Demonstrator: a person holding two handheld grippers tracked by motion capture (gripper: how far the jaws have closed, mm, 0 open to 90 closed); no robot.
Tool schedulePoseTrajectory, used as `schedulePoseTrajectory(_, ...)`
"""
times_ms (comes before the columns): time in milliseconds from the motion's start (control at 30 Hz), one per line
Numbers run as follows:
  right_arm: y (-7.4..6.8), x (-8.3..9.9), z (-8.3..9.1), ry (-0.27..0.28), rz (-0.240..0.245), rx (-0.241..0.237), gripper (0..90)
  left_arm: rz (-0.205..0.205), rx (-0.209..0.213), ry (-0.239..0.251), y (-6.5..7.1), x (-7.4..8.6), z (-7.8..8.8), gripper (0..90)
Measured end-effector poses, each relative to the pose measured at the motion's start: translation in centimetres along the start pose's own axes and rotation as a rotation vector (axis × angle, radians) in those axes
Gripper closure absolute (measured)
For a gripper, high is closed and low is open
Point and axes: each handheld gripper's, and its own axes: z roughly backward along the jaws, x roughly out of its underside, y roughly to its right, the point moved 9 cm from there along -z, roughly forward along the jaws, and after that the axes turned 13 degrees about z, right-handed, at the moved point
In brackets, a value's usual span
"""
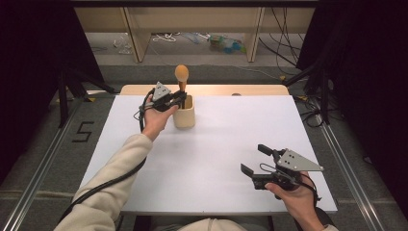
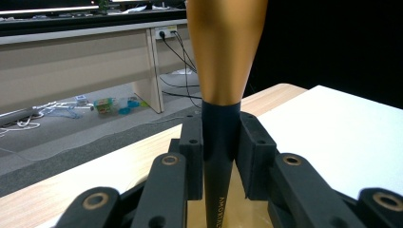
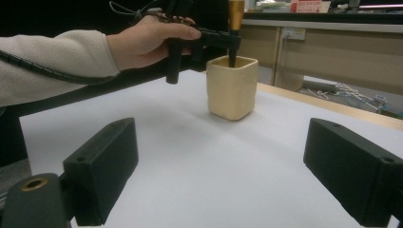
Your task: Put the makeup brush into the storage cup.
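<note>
1. The left gripper [image 1: 179,99], in the upper middle of the high view, is clamping its jaws on the dark handle of a brush [image 1: 181,74] with a copper-coloured ferrule and a rounded tan head. In the left gripper view the two pads are pressing on either side of the handle [image 2: 219,137], just below the ferrule.
2. The brush is standing upright in a cream square cup [image 1: 184,113], its lower end inside; the cup is sitting above the centre of the high view, on the far part of the white tabletop [image 1: 226,144].
3. The right gripper [image 1: 255,160], at the lower right of the high view, is holding nothing, its jaws spread wide and hovering low over the table, well apart from the cup.
4. Risk, as I judge it: the cup is looking light and unsupported, so a sideways pull on the brush could be tipping or dragging it. The handle is tapering, so it could be slipping through the pads.
5. The table is carrying a wooden edge [image 1: 211,89] along its far side. Beyond it, at the top of the frame, a grey floor is showing cables and small clutter [image 1: 226,44] under a pale bench, with dark curtains at both sides.
</note>
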Motion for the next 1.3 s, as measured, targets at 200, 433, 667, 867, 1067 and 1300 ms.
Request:
schedulePoseTrajectory(200, 0.0, 0.02, 0.0, -0.002, -0.001, -0.001, 11.9, 0.008, 0.0, 0.0, -0.06, 0.11, -0.04, 74.1)
schedulePoseTrajectory(433, 0.0, 0.01, 0.0, -0.001, -0.002, 0.0, 11.9, 0.012, 0.001, -0.002, -0.08, 0.26, -0.09, 74.1)
schedulePoseTrajectory(667, 0.0, 0.02, 0.0, -0.002, -0.002, 0.0, 11.9, 0.023, 0.002, -0.005, -0.06, 0.46, -0.18, 74.1)
schedulePoseTrajectory(867, 0.01, 0.01, 0.01, -0.001, -0.001, 0.0, 11.9, 0.027, 0.001, -0.006, -0.05, 0.54, -0.2, 74.1)
schedulePoseTrajectory(1067, 0.01, 0.03, 0.01, -0.002, -0.002, -0.001, 11.9, 0.028, -0.003, -0.009, -0.14, 0.67, -0.21, 74.1)
schedulePoseTrajectory(1300, -0.01, 0.03, 0.0, -0.002, 0.0, -0.001, 11.9, 0.025, -0.002, -0.016, -0.1, 0.87, -0.26, 74.1)
